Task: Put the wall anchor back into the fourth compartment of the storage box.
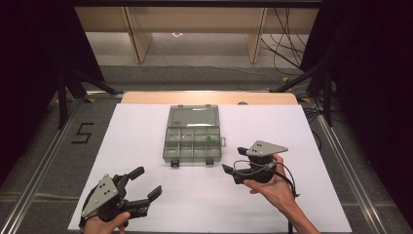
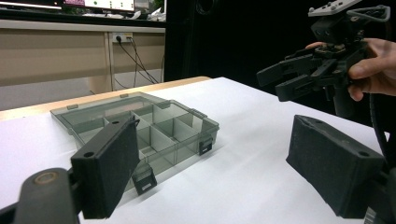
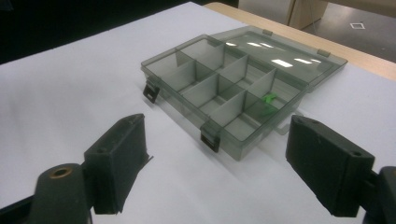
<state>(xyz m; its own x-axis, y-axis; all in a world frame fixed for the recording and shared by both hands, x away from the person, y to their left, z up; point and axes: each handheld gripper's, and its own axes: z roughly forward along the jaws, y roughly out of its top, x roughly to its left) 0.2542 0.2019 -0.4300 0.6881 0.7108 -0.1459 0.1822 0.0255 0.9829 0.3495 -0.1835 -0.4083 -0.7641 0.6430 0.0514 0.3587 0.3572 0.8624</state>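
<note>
Left gripper (image 1: pixel 141 187) low, jaws spread wide and empty, right gripper (image 1: pixel 235 162) hand-held, jaws parted, empty

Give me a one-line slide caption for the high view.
Open compartment box holding a small green piece on the white table, flanked by the empty, open left gripper and right gripper.

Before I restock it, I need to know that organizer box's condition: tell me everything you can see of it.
The organizer box is smoky, see-through grey plastic, lying flat on the white table sheet with its hinged lid open and laid back. Dividers split the tray into small compartments. Two dark latches hang at the front edge. One compartment at the right end of the back row holds a small green piece; the others look empty. Neither tool touches it.
</note>
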